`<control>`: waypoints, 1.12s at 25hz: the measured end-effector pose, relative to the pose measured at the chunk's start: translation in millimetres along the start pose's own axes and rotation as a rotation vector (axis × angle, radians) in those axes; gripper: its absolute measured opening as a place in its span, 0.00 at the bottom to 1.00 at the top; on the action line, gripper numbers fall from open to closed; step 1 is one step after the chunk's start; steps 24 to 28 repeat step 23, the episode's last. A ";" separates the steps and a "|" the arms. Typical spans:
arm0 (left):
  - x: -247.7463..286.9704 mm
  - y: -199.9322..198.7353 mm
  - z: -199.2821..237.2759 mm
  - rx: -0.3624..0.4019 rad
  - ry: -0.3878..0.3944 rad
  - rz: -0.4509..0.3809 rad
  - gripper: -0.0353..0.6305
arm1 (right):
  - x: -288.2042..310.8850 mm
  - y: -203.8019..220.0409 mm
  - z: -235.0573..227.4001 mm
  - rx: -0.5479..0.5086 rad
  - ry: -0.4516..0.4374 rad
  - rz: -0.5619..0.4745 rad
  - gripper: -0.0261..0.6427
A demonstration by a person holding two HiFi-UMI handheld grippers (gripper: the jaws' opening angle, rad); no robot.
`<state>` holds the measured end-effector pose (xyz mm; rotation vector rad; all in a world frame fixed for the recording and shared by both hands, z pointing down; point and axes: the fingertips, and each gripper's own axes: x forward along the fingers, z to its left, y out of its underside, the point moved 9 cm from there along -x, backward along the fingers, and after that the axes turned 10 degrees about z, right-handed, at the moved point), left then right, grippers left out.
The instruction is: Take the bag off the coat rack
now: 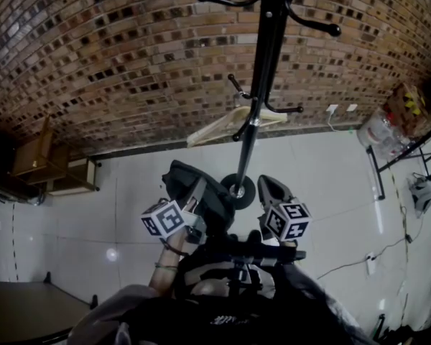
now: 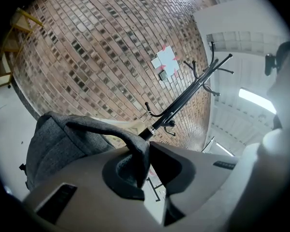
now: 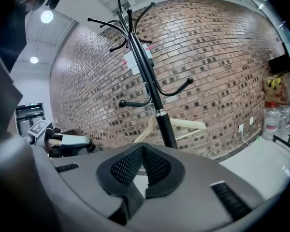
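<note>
Left gripper is clamped tight on the bag's strap, pinched right between the pads. The grey bag bulges just left of those jaws, off the hooks. Right gripper has its jaws closed together, nothing in them. Beyond both stands the black coat rack, a pale hanger on it, with a brick wall behind.
</note>
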<state>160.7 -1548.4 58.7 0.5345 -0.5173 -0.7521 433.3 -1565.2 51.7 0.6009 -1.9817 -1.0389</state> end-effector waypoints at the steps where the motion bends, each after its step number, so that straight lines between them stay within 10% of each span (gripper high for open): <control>1: 0.2 -0.5 0.1 -0.004 -0.002 -0.001 0.12 | 0.2 -0.9 -0.5 -0.001 -0.001 0.001 0.03; 28: 3.6 3.2 2.6 -0.032 -0.021 0.018 0.12 | 1.1 -2.6 -4.4 -0.015 0.001 0.002 0.03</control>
